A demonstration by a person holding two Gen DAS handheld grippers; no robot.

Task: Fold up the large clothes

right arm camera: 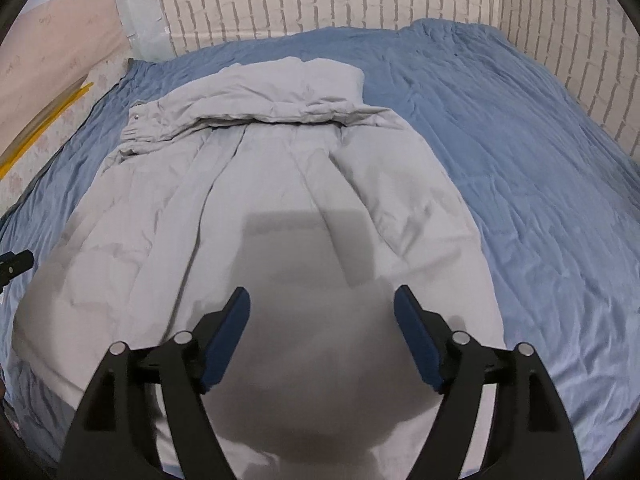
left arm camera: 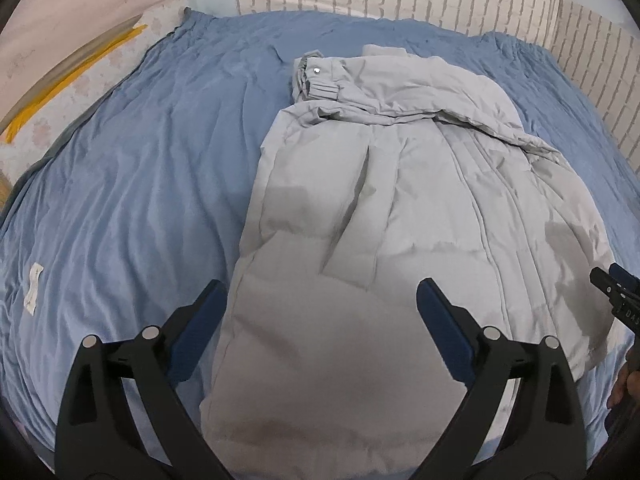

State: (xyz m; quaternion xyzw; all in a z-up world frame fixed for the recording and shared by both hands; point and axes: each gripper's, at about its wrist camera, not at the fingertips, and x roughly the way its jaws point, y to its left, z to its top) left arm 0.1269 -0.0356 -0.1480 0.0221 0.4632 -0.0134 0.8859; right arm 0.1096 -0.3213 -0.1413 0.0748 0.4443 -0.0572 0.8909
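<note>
A large light grey padded jacket (left arm camera: 400, 208) lies flat on a blue bedsheet (left arm camera: 152, 168), sleeves folded in, its collar and a snap button at the far end. It also shows in the right wrist view (right arm camera: 260, 200). My left gripper (left arm camera: 320, 300) is open and empty, hovering above the jacket's near left part. My right gripper (right arm camera: 322, 308) is open and empty above the jacket's near right part. The right gripper's black tip shows at the right edge of the left wrist view (left arm camera: 616, 292).
The blue sheet (right arm camera: 520, 168) covers a bed against a white brick-pattern wall (right arm camera: 340, 0). A white tag (left arm camera: 33, 288) lies on the sheet at left. Yellow strips (left arm camera: 72, 80) lie on the floor beyond the bed's left edge.
</note>
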